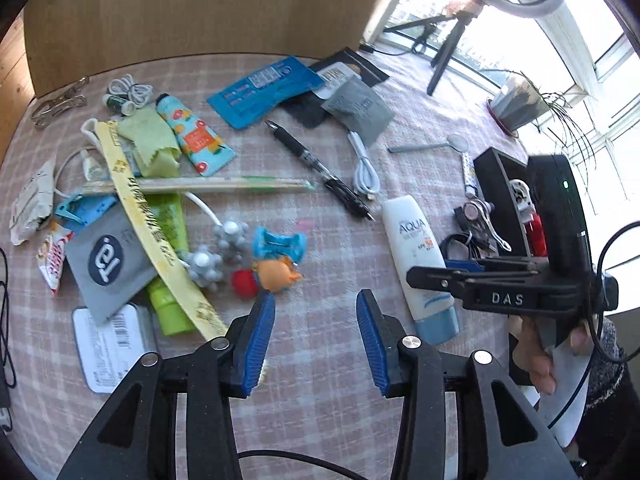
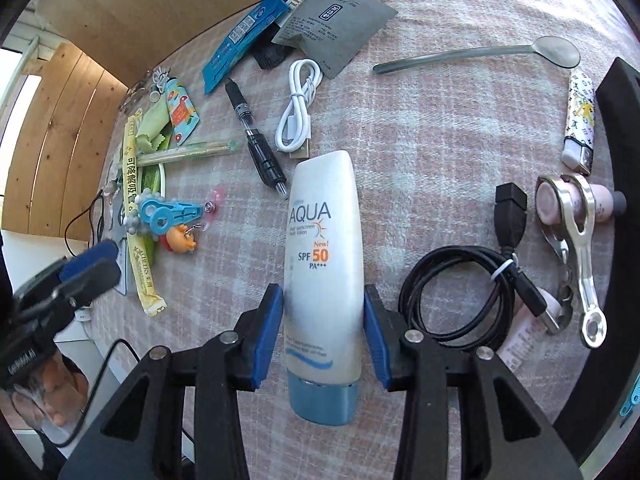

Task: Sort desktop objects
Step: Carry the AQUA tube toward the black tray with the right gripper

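While the right gripper (image 2: pixel 323 334) straddles the sunscreen tube (image 2: pixel 322 280), its blue pads sit right at the tube's sides, though I honestly can't tell if they're actually pressing. Tube lies flat on the worktop (image 2: pixel 440 160), long axis running straight away from the gripper, blue cap nearest it, flat end pointing off toward the white cable (image 2: pixel 298 118). Left gripper (image 1: pixel 316 336) is spread apart with nothing between the pads. Black box (image 1: pixel 500 184) off to the right gripper's right holds something red and white, hard to make out.
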